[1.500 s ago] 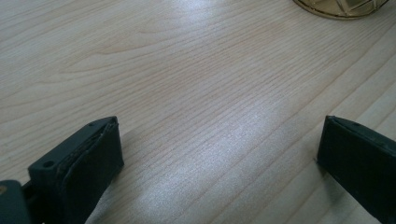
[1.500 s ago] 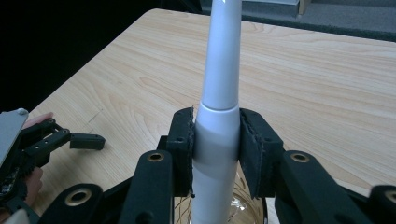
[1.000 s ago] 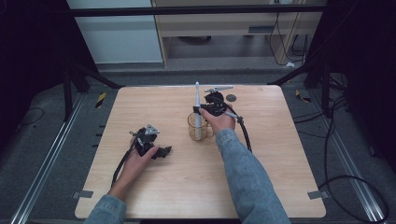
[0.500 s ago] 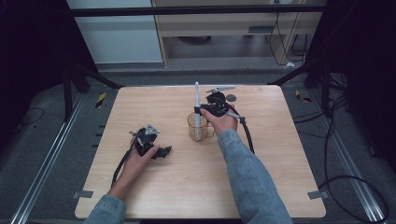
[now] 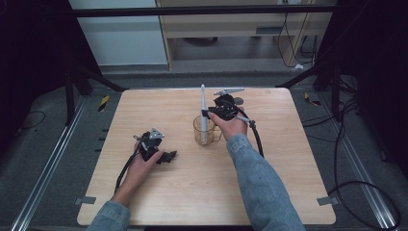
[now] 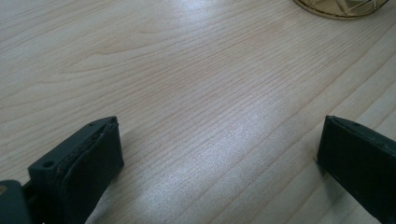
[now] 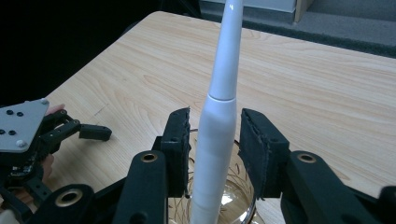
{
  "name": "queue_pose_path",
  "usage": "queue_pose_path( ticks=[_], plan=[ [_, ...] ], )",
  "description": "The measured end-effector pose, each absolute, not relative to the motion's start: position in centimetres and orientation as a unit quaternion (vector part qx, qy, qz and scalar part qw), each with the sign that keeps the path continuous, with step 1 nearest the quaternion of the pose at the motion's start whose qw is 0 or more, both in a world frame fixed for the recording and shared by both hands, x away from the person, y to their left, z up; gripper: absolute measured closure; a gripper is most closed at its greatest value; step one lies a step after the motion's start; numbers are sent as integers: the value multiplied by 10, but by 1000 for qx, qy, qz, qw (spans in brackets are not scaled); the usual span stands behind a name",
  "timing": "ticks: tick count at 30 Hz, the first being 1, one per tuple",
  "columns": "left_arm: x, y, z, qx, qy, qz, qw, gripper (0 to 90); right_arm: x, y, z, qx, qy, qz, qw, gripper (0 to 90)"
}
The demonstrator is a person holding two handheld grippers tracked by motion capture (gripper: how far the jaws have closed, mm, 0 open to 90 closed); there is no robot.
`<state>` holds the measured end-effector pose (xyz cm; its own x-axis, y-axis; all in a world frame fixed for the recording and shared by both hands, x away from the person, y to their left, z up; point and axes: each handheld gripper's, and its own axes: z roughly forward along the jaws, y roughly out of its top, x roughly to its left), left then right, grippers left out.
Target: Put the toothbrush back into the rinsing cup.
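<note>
A white electric toothbrush (image 5: 203, 107) (image 7: 219, 116) stands upright in an amber glass cup (image 5: 198, 134) (image 7: 236, 200) near the middle of the table. My right gripper (image 5: 208, 114) (image 7: 215, 137) reaches in from the right and brackets the brush handle just above the cup's rim. A thin gap shows on each side between pad and handle, so the jaws are open. My left gripper (image 5: 169, 156) (image 6: 219, 154) lies on the wood at the left in a hand, open wide with only bare tabletop between its jaws.
The wooden table (image 5: 288, 183) has free room on every side of the cup. The cup's base (image 6: 343, 7) shows at the top right of the left gripper view. The left gripper (image 7: 46, 135) lies left of the cup in the right gripper view. Cables trail toward the front edge.
</note>
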<state>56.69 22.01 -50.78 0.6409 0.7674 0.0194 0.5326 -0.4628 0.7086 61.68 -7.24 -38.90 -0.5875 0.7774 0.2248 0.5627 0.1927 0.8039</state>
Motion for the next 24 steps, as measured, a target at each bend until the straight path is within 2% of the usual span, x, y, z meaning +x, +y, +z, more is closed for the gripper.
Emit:
queue_pose_path(
  ticks=[16, 24],
  plan=[
    [567, 220, -508, 838, 388, 171, 344, 0, 607, -83, -382, 433, 767, 452, 142, 625],
    [567, 220, -508, 838, 388, 170, 344, 0, 601, -87, -377, 430, 769, 448, 155, 586]
  ],
)
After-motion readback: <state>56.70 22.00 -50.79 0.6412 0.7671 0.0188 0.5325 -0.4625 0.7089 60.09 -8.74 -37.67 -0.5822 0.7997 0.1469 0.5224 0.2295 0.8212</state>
